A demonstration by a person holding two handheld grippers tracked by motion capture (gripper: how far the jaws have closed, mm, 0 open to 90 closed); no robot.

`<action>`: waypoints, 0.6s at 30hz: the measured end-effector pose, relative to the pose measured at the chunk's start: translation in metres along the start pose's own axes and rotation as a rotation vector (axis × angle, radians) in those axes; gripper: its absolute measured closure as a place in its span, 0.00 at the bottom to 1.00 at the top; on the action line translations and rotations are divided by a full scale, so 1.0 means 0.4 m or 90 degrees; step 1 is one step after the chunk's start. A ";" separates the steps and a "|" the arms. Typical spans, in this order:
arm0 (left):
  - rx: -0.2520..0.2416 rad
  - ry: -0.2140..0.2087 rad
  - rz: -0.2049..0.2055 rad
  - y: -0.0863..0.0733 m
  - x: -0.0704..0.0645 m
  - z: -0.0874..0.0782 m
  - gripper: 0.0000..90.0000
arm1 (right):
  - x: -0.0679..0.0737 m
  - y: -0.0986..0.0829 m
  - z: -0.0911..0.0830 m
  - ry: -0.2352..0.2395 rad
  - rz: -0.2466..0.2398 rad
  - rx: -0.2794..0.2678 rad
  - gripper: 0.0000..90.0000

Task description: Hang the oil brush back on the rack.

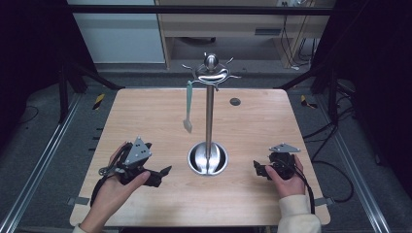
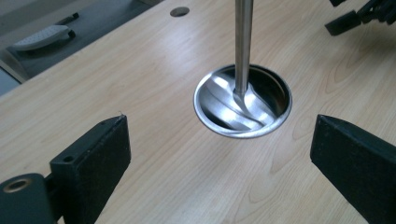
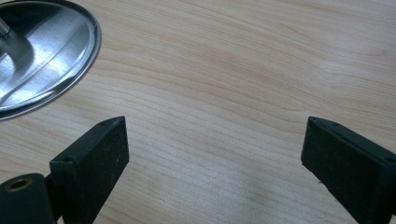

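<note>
A: Table point(image 1: 145, 111) of pale wood with rounded corners, one only, and on it a single tall polished steel stand point(image 1: 209, 116): a round dished base, one upright pole, and a crown of curved hooks around a ball at the top.

B: How many things hang from it?

A: One. A slim pale green utensil point(image 1: 188, 107) dangles from a hook on the left side of the crown, its lower end hanging free above the wood, just beside the pole. The other hooks are bare.

B: And the grippers?

A: Two, one per hand. The left gripper point(image 1: 160, 175) sits low at the near left of the table, pointing toward the stand's base. The right gripper point(image 1: 259, 169) sits at the near right, also aimed inward. The base lies between them, apart from both.

B: Jaws?

A: In the left gripper view the two black jaws are spread wide with nothing between them; the shiny steel base point(image 2: 243, 100) and its pole stand ahead on the wood, and the other gripper point(image 2: 359, 16) peeks in at the top right. In the right gripper view the jaws are likewise wide apart over bare wood, with the rim of the base point(image 3: 42, 56) at the upper left.

B: Anything else on the tabletop?

A: One small dark round hole point(image 1: 235, 101) near the far edge, right of the pole.
</note>
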State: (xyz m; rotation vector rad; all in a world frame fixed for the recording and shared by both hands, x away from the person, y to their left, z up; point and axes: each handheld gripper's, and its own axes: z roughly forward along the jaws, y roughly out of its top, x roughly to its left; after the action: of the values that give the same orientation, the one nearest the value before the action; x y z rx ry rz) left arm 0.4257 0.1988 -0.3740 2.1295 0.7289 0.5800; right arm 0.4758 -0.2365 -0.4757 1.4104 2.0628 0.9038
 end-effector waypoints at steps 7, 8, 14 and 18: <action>0.029 -0.015 -0.004 -0.063 -0.009 0.042 0.05 | 0.000 0.000 0.000 -0.001 -0.002 0.002 0.09; 0.028 -0.016 -0.008 -0.074 -0.010 0.047 0.05 | 0.000 0.000 0.000 -0.002 -0.002 0.002 0.09; 0.040 -0.024 -0.015 -0.133 -0.011 0.065 0.05 | 0.001 0.000 0.001 -0.002 -0.004 0.002 0.09; 0.052 -0.016 -0.019 -0.162 0.002 0.068 0.05 | 0.002 0.000 0.000 0.002 -0.001 0.004 0.09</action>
State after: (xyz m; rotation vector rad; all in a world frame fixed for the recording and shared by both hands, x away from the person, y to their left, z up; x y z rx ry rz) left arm 0.4231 0.2184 -0.4416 2.1932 0.7814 0.5148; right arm 0.4757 -0.2356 -0.4758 1.4112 2.0708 0.9004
